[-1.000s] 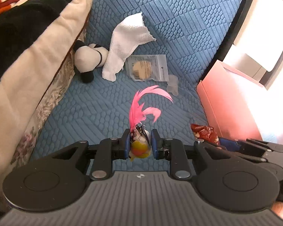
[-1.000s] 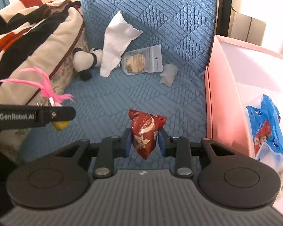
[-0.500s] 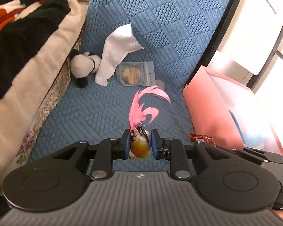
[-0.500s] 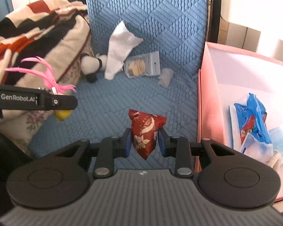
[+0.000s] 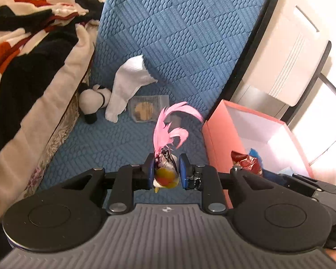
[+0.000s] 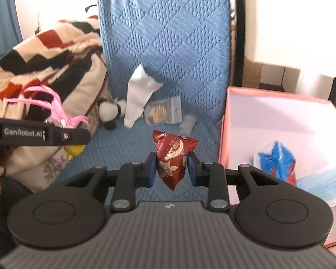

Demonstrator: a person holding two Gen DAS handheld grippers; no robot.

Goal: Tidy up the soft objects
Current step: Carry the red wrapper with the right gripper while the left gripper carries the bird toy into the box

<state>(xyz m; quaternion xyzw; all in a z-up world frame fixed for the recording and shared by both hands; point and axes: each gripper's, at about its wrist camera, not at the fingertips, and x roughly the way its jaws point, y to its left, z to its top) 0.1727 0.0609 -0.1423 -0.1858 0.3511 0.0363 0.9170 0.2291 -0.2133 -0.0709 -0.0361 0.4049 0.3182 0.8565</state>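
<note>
While both claws were narrowly parted, each was clamped on a small thing. The left claw [image 5: 167, 168] gripped a feather toy [image 5: 166, 157], its pink plumes rising above the pads and a yellow ball at the base. The right claw [image 6: 172, 168] pinched a red snack packet [image 6: 172, 157] by its middle, one corner hanging below the pads. Both claws angled downward over the blue quilted seat [image 5: 114, 152], left beside right, and the left one showed side-on in the right wrist view. A pink box [image 6: 280, 116] stood at the right, holding a blue packet [image 6: 277, 157]. On the seat lay a white cloth [image 5: 127, 89], a plush toy [image 5: 91, 103] and a clear pouch [image 5: 147, 108]. Compared with a second ago, both claws had risen and more of the box interior showed; grips were unchanged.
</note>
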